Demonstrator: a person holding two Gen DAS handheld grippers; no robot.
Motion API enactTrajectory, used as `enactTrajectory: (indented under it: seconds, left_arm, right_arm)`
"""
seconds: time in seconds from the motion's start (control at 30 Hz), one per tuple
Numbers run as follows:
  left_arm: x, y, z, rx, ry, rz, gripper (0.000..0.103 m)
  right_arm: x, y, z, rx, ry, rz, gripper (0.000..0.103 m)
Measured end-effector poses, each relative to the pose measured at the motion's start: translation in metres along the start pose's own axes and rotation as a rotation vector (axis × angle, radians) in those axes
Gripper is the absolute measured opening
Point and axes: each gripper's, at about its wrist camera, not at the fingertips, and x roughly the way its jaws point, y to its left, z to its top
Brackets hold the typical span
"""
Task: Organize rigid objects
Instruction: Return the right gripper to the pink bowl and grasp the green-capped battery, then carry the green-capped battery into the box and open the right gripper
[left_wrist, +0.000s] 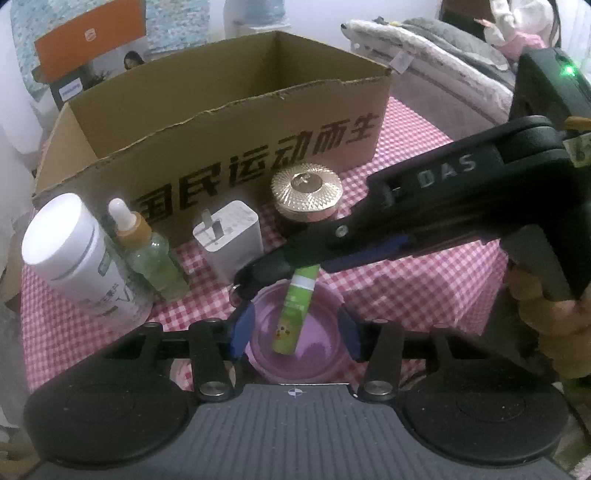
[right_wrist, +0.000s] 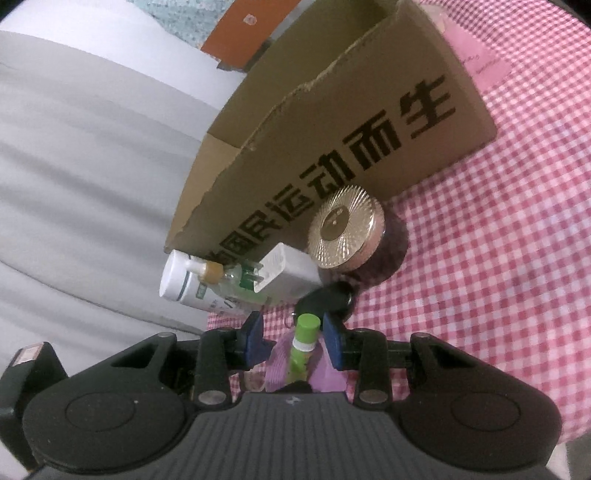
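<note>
A green tube (left_wrist: 293, 317) with a green cap (right_wrist: 308, 325) hangs nearly upright, its top end in my right gripper (right_wrist: 291, 321), which is shut on it. In the left wrist view that gripper (left_wrist: 295, 266) reaches in from the right and hides the cap. The tube's lower end is over a translucent purple bowl (left_wrist: 321, 354) on the pink checked cloth (left_wrist: 424, 288). My left gripper (left_wrist: 295, 321) hovers over the bowl with its jaws apart. Its blue pads (left_wrist: 242, 332) line up with the bowl's two sides, and I see no contact.
An open cardboard box (left_wrist: 229, 122) stands behind. In front of it stand a white bottle (left_wrist: 74, 251), a dropper bottle (left_wrist: 151, 254), a white charger (left_wrist: 229, 236) and a gold-lidded jar (left_wrist: 306, 195). A black key fob (right_wrist: 325, 295) lies by the bowl. A hand (left_wrist: 554, 325) holds the right gripper.
</note>
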Motion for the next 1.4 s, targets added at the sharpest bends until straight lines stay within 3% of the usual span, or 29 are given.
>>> enactTrajectory:
  seconds: [0.33, 0.57, 0.7, 1.4]
  left_arm:
    - [0.013, 0.003, 0.003, -0.006, 0.035, 0.007, 0.033]
    - [0.017, -0.002, 0.002, 0.005, 0.038, 0.011, 0.029]
    - [0.018, -0.002, 0.004, 0.004, 0.038, 0.025, 0.020]
    - [-0.028, -0.009, 0.001, 0.013, -0.048, 0.061, 0.017]
  right_arm:
    - [0.030, -0.002, -0.005, -0.005, 0.006, -0.036, 0.032]
    - [0.038, -0.001, -0.007, -0.022, -0.008, -0.030, 0.018]
    - [0.042, 0.002, -0.008, -0.031, -0.018, -0.028, 0.018]
    - [0.027, 0.037, -0.013, -0.124, -0.086, 0.003, 0.016]
